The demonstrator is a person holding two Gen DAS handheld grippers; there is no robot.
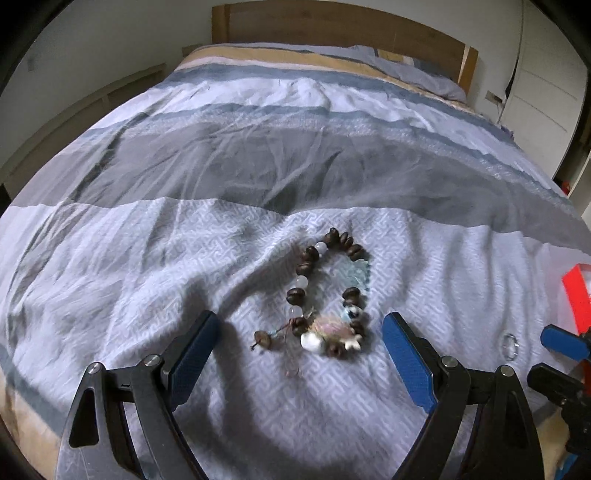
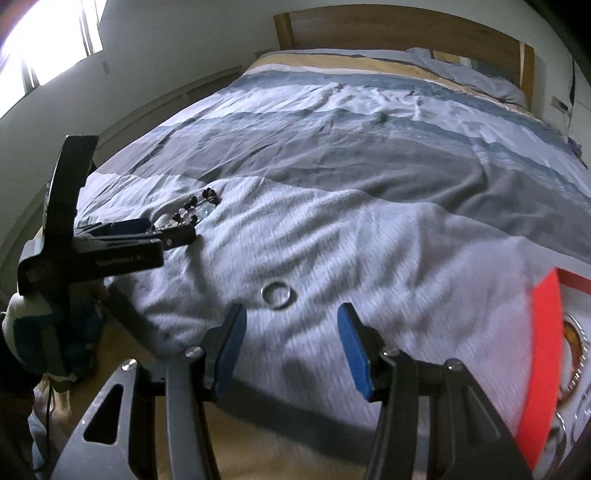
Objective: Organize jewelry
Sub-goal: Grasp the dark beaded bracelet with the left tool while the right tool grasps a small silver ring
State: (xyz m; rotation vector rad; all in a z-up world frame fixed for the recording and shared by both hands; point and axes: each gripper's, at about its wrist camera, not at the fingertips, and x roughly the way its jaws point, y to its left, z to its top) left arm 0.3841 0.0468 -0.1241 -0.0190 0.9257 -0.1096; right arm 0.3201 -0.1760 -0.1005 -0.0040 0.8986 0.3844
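A bracelet (image 1: 328,291) of dark wooden and pale beads, with a greenish charm, lies on the striped bedspread (image 1: 258,155). My left gripper (image 1: 299,325) hovers just short of it, jaws wide open on either side of its near end, nothing gripped. In the right wrist view the bracelet (image 2: 192,212) shows at the far left beyond the left gripper (image 2: 170,229). A silver ring (image 2: 279,294) lies on the cover just ahead of my right gripper (image 2: 291,317), which is open and empty. The ring (image 1: 509,346) also shows at the right of the left wrist view, near the right gripper's blue fingertips (image 1: 561,341).
A red-edged jewelry box (image 2: 543,369) with round metal pieces inside sits at the right edge, also seen as a red edge (image 1: 578,295). The wooden headboard (image 1: 332,26) and a pillow (image 1: 417,70) are far back. The bed's near edge and the floor (image 2: 258,461) lie below the right gripper.
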